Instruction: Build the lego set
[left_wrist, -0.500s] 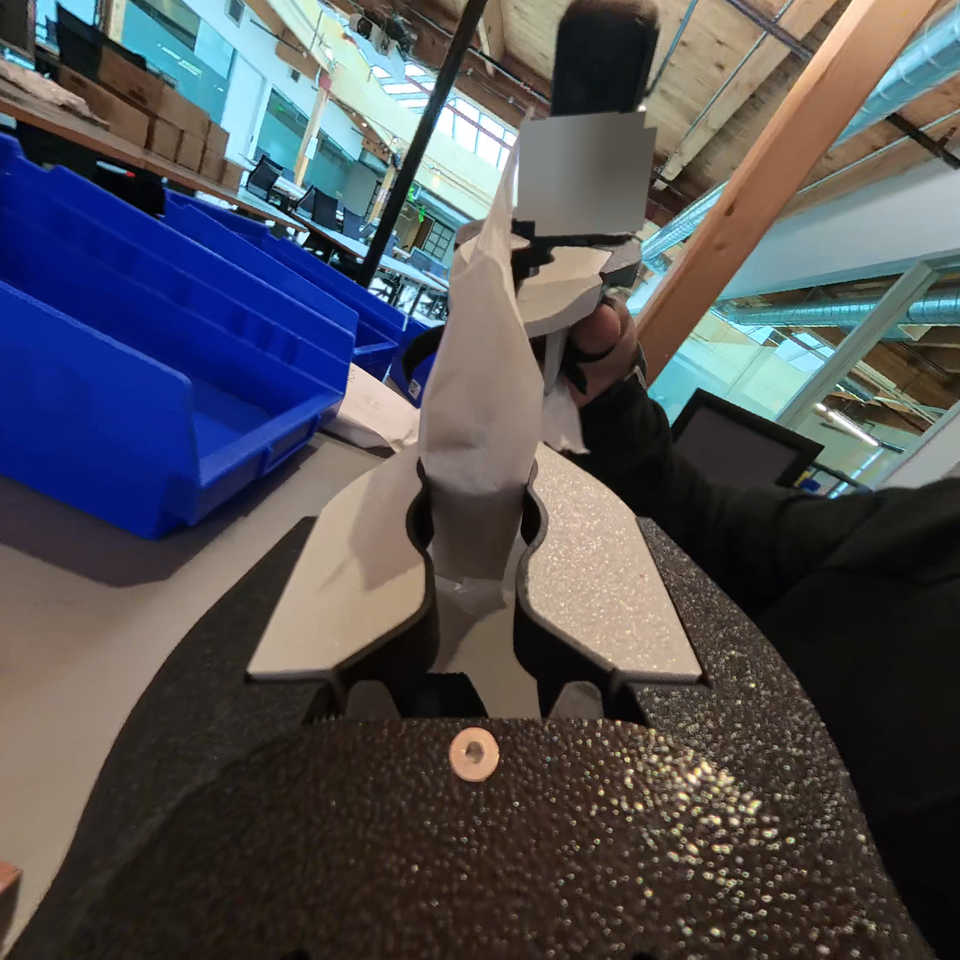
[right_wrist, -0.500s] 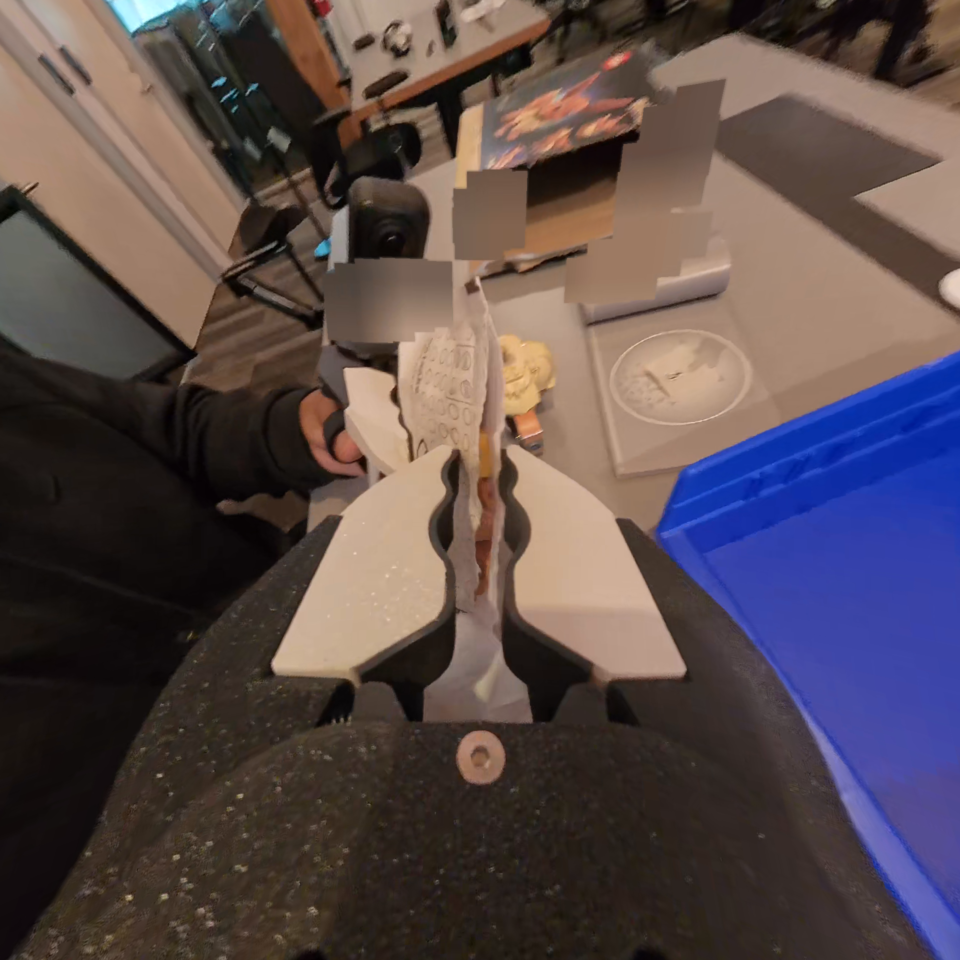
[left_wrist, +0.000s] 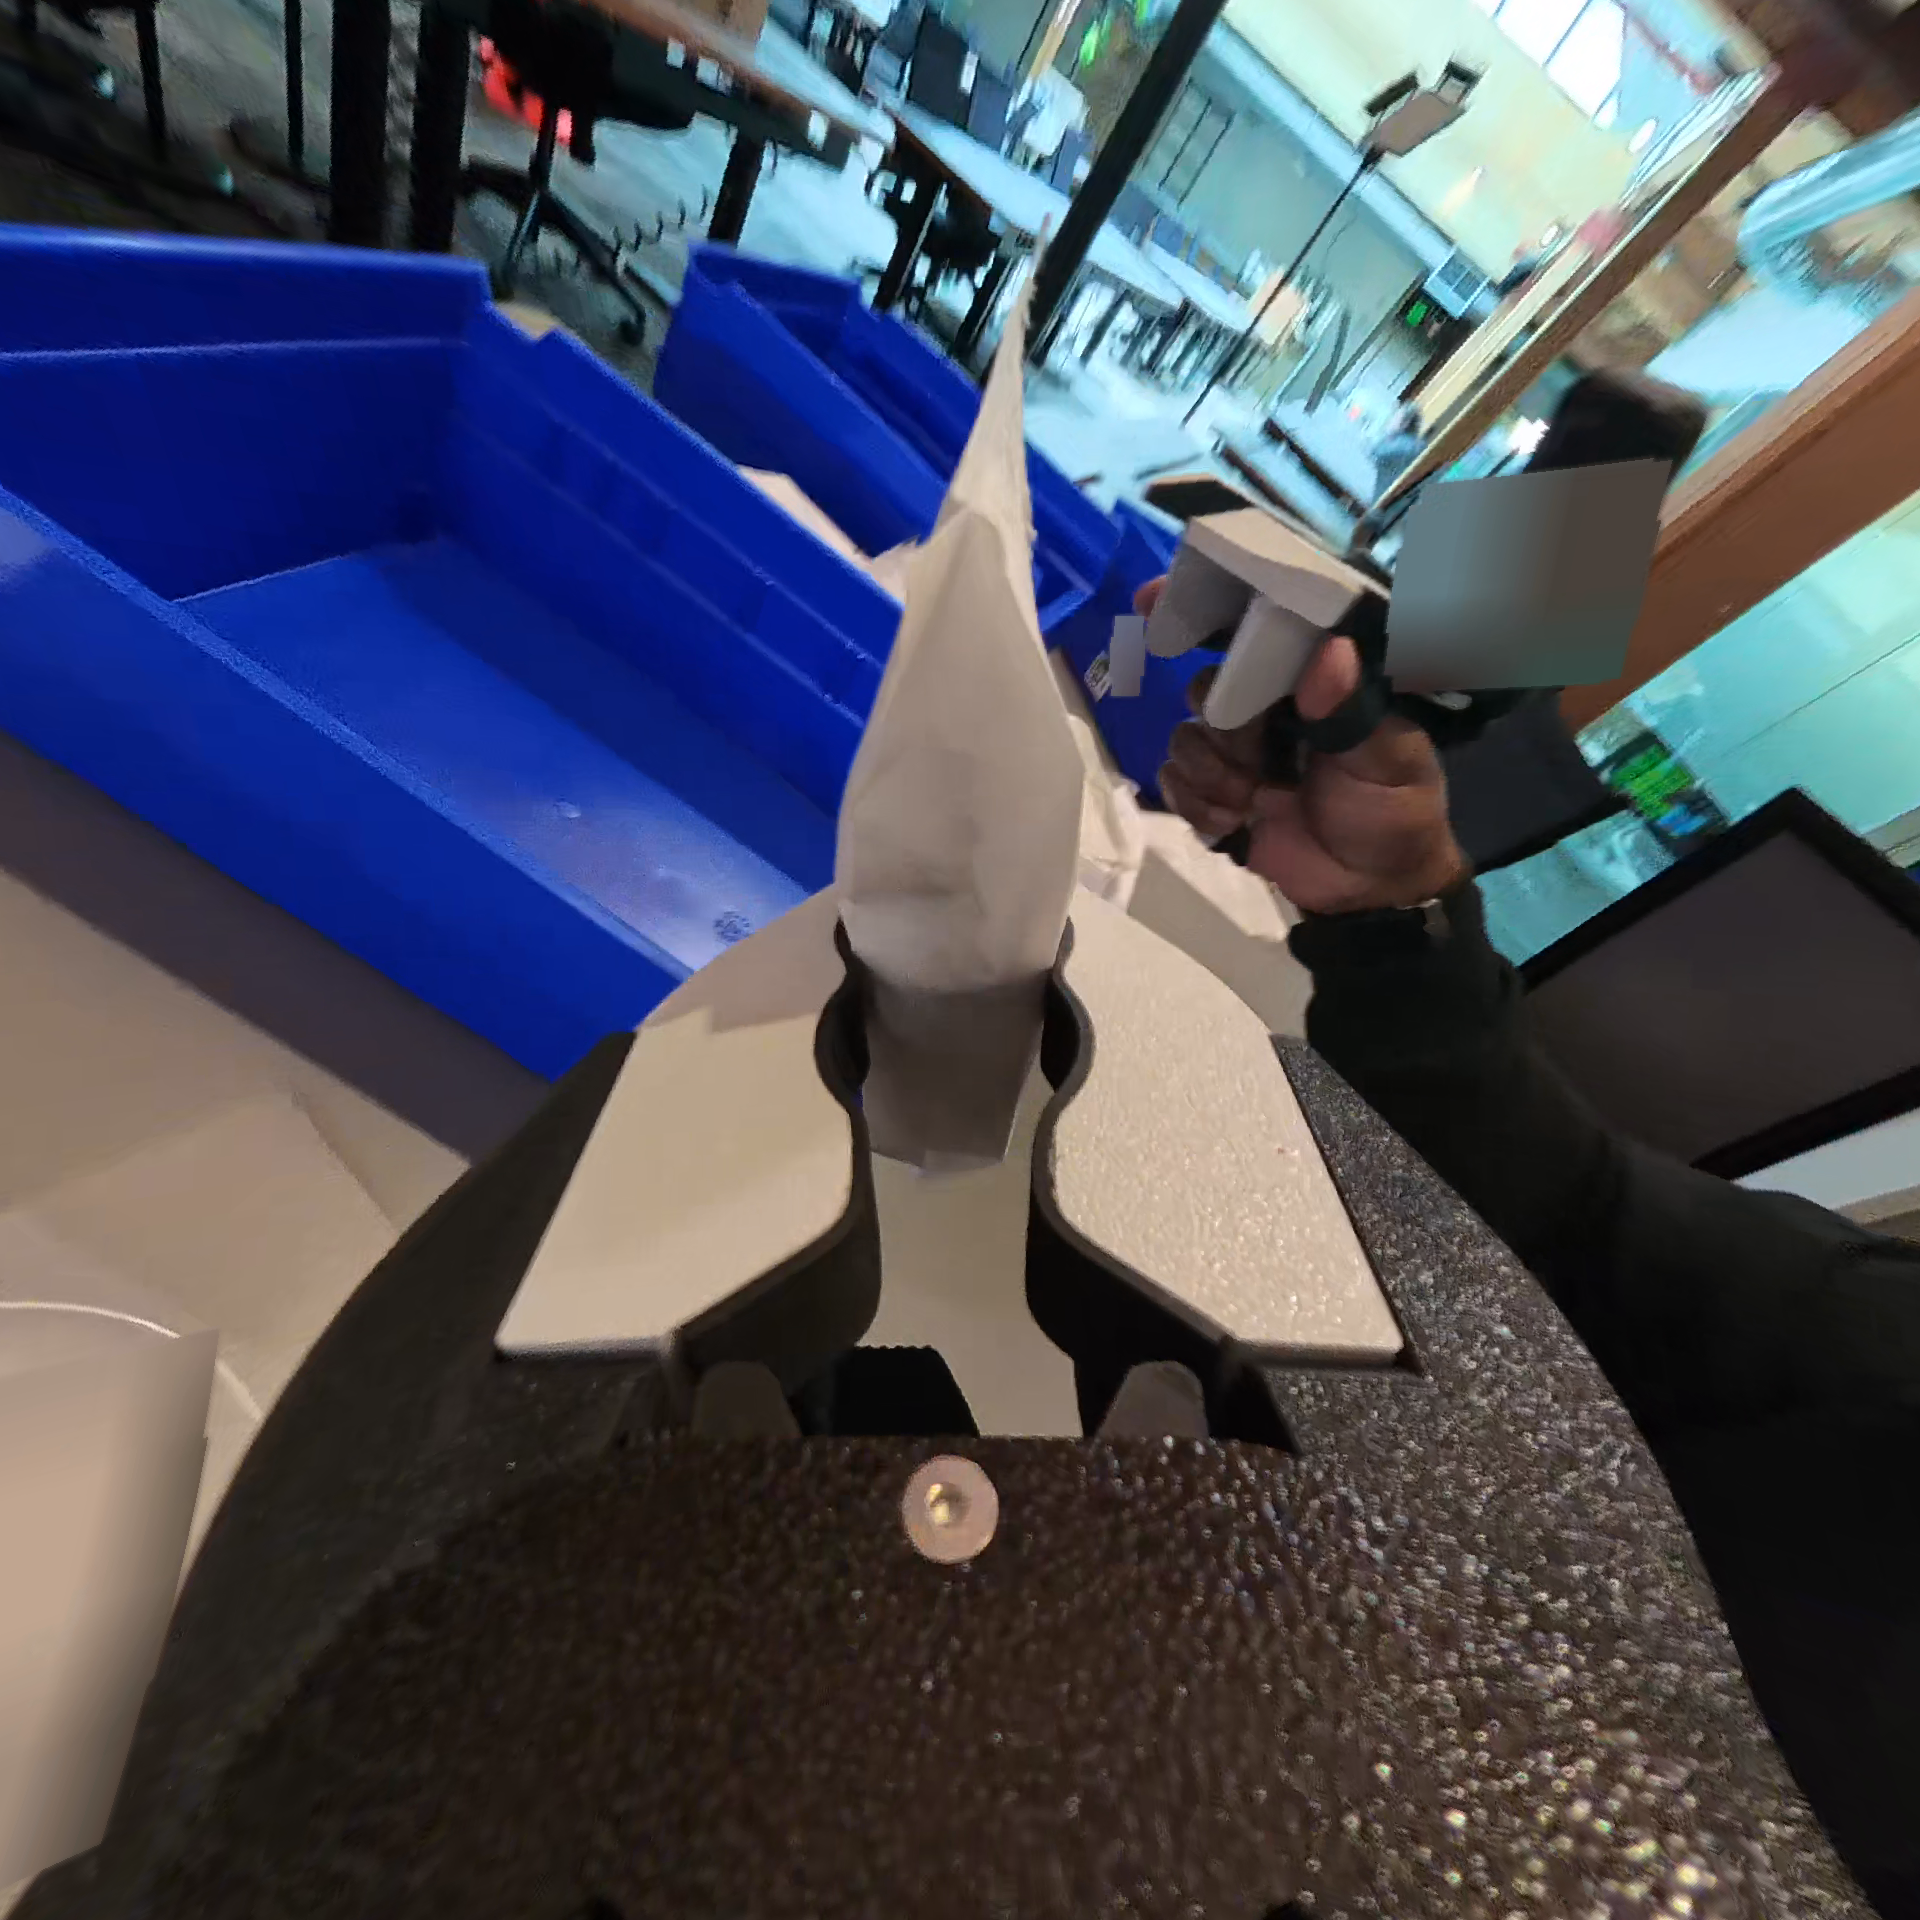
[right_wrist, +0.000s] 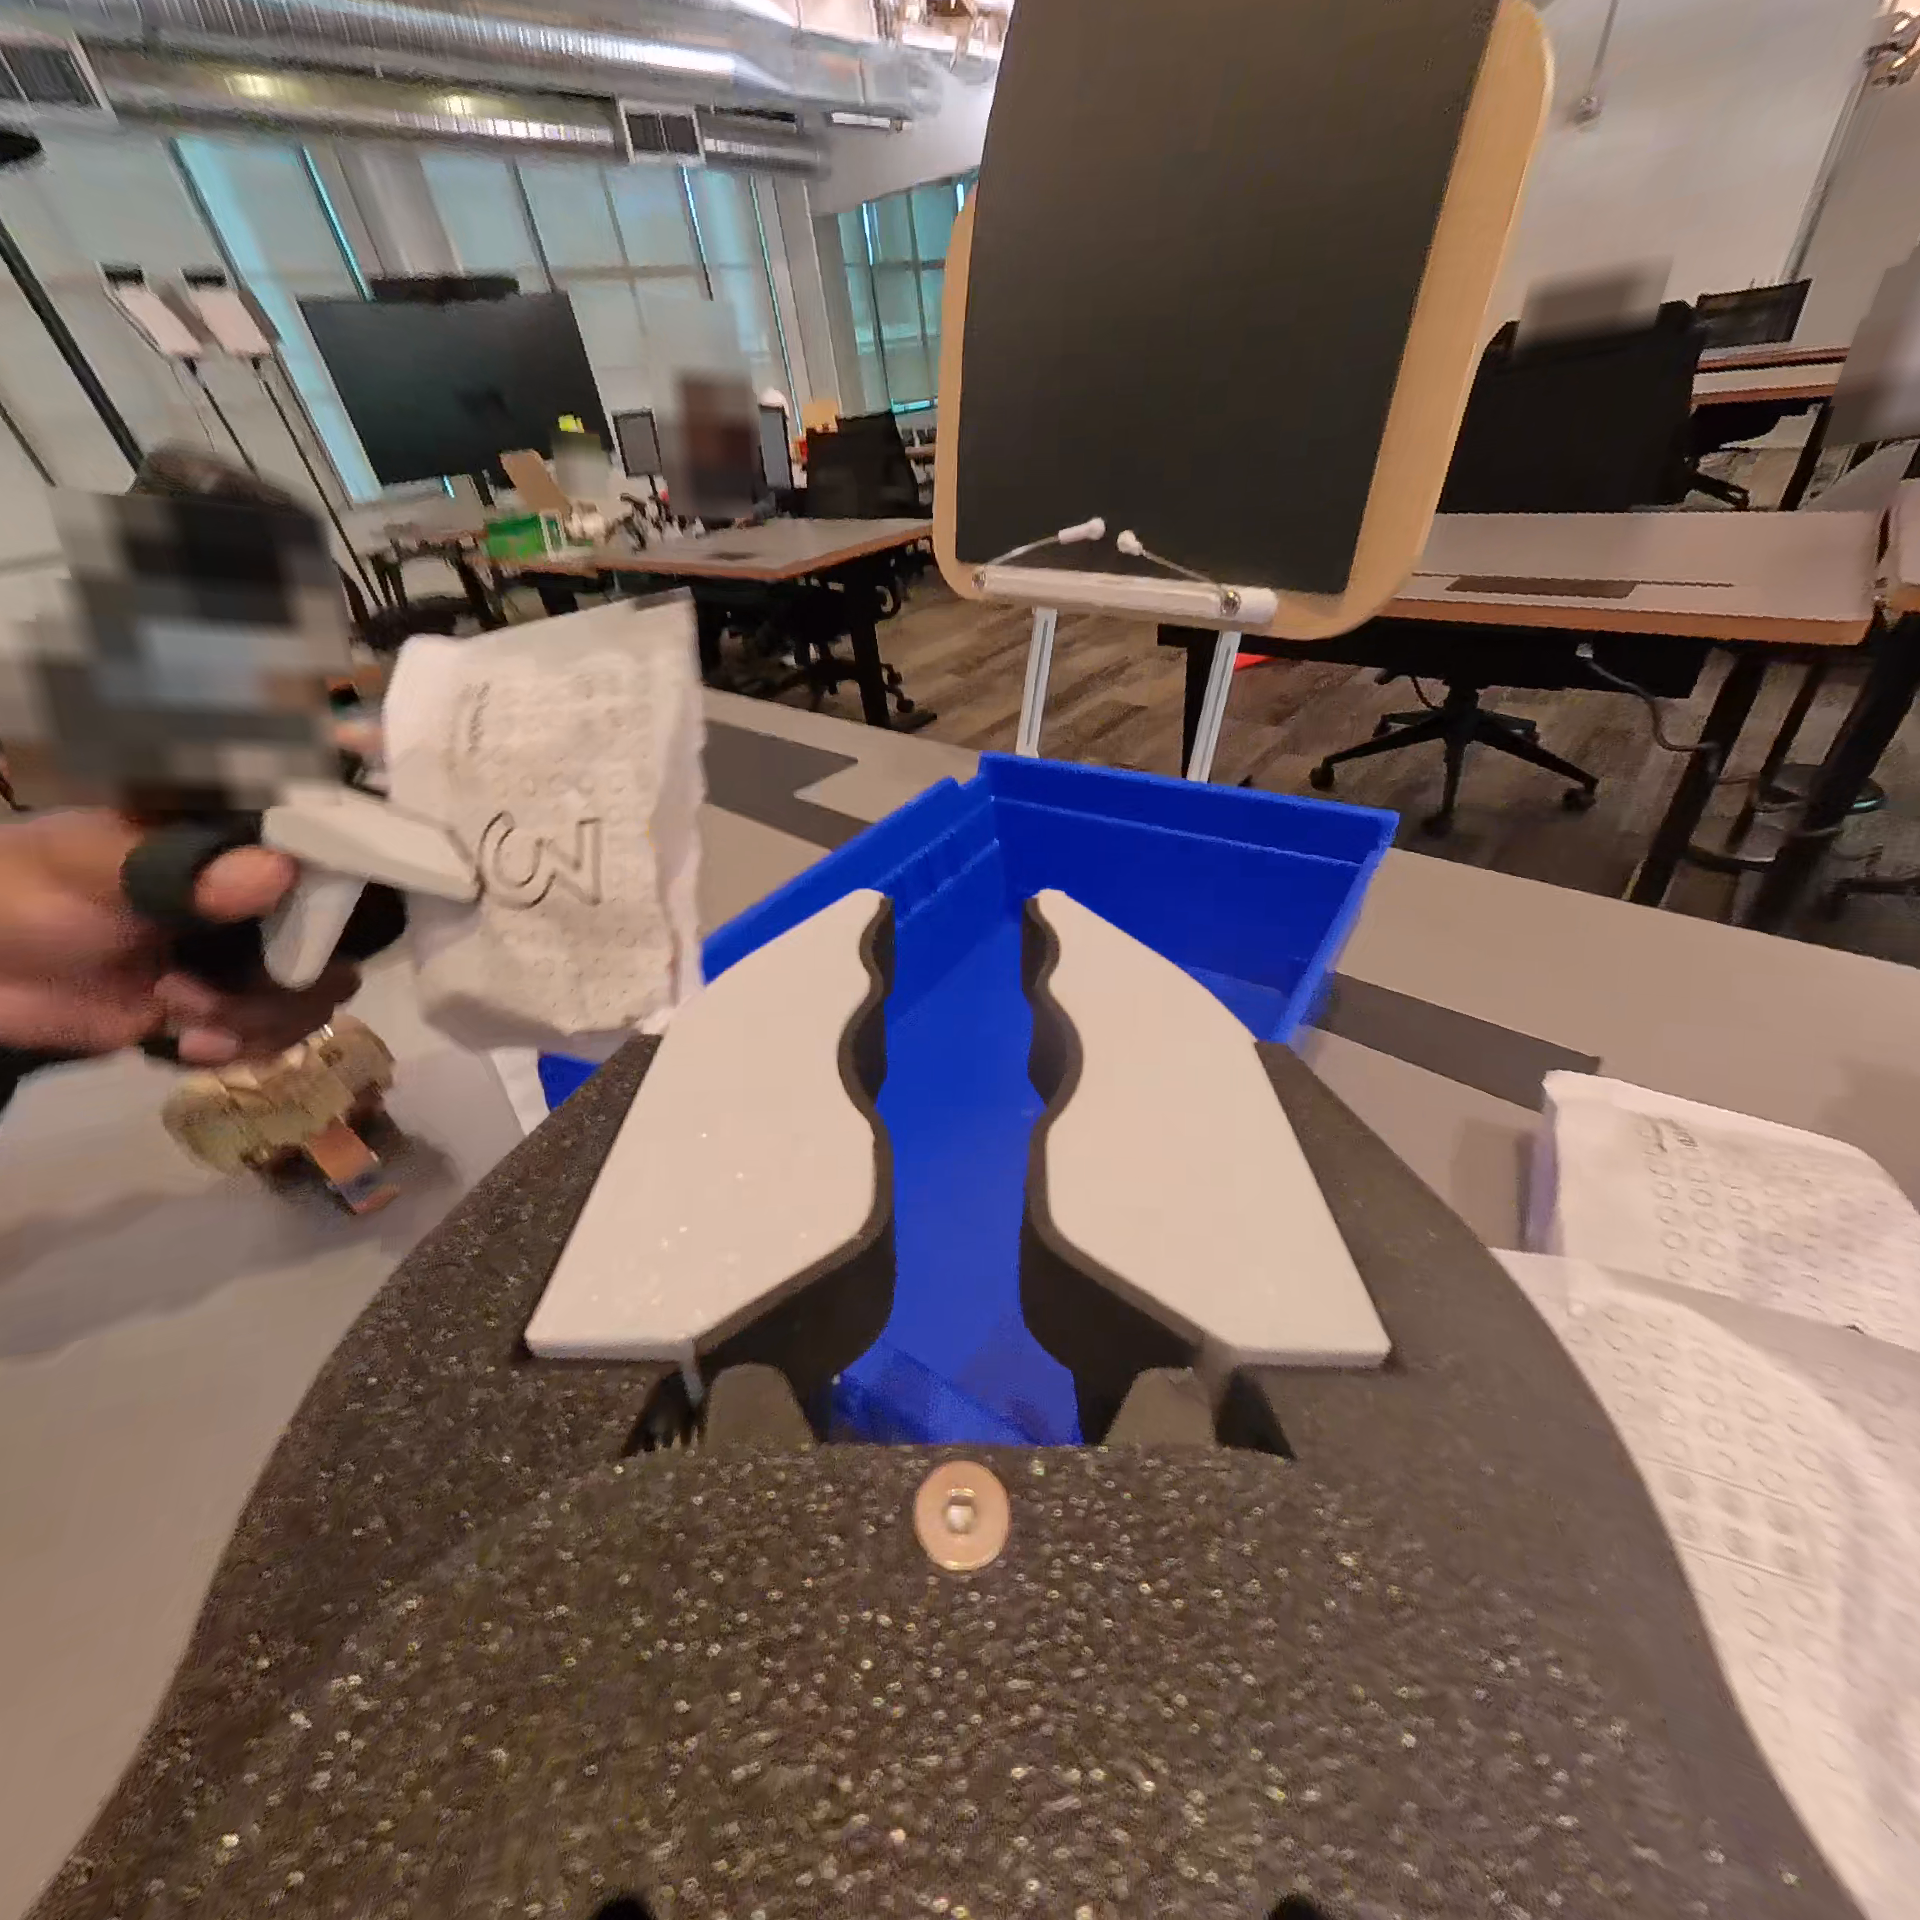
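Note:
My left gripper (left_wrist: 951, 935) is shut on a white paper bag (left_wrist: 966, 790), which stands up crumpled between the pads. The right wrist view shows the same gripper (right_wrist: 343, 883) at the left, pinching the embossed white bag (right_wrist: 551, 831) in the air. My right gripper (right_wrist: 956, 904) is open and empty, pointing into a blue bin (right_wrist: 1195, 862) on the grey table. In the left wrist view it (left_wrist: 1216, 644) is held off to the right of the bag, apart from it, with nothing between its fingers.
Several blue bins (left_wrist: 312, 675) stand along the left. White paper (left_wrist: 1164, 862) lies behind the bag. A gold-coloured object (right_wrist: 281, 1101) sits on the table under the left hand. Embossed white sheets (right_wrist: 1714, 1299) lie at the right. A black board on a stand (right_wrist: 1226, 312) rises behind the bin. The gap from one gripper's tips to the other's is roughly 15 cm.
My right gripper opened, let go of the paper bag and swung away over the blue bin. My left gripper kept its hold on the bag and tilted downward.

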